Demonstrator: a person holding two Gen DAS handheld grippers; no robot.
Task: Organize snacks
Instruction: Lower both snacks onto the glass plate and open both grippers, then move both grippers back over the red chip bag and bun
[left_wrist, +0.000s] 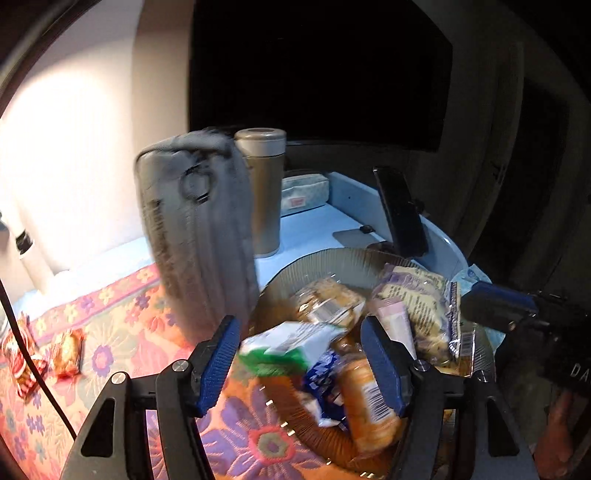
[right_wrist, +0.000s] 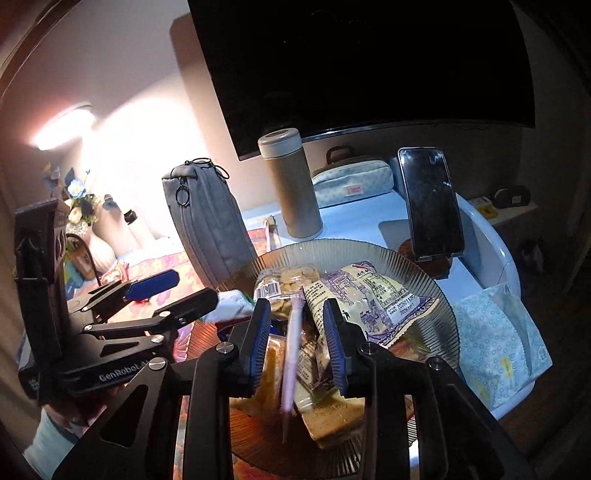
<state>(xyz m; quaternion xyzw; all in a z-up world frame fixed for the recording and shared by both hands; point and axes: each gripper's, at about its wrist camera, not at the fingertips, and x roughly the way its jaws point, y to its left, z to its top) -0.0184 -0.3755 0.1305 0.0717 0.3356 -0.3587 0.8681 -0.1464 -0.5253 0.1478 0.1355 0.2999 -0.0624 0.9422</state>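
Both wrist cameras are looking steeply down along their fingers, close over the ribbed glass bowl (left_wrist: 373, 258) (right_wrist: 332, 247) at six o'clock, sharing the bowl and thermos (left_wrist: 264, 192) (right_wrist: 291, 184) toward twelve.

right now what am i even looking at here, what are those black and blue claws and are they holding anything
Those claws are two hand-held grippers; a person carries one in each hand. Each has a camera looking along its two fingers, so one picture is from the left gripper and the other from the right gripper.

Both hang over a ribbed glass bowl full of snack packets, on a flowered cloth. Behind stand a grey pouch, a flask and a phone.

Neither seems to grip anything. A green and white packet lies between the left fingers and a blurred pink packet between the right ones, but the pads do not press on them.
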